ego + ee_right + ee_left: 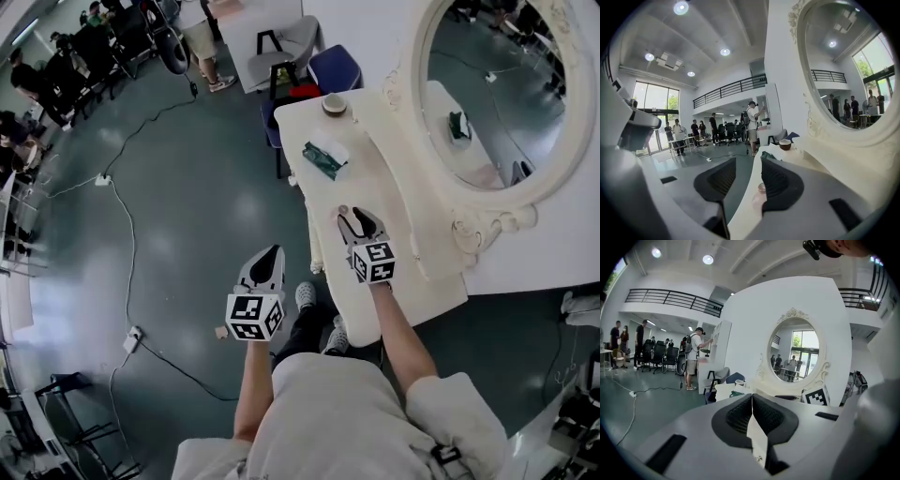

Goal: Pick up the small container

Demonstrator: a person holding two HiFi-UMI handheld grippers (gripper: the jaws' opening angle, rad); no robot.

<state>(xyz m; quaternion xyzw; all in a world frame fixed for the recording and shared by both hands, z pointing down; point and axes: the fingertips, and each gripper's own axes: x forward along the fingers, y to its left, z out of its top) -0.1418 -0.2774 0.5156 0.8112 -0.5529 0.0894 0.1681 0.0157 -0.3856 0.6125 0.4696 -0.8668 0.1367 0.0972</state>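
Note:
The small container, a little round pinkish pot, stands on the cream dressing table near its left edge. In the right gripper view it lies low between the jaws, close to the right-hand one, and no pad presses on it. In the head view the small container shows as a dot at the tip of my right gripper, which is open over the table. My left gripper hangs over the floor left of the table. The left gripper is shut with nothing in it.
A green packet and a brown-rimmed cup sit farther along the table. The oval mirror rises at its right side. A grey chair and a blue stool stand beyond the table. A cable crosses the floor.

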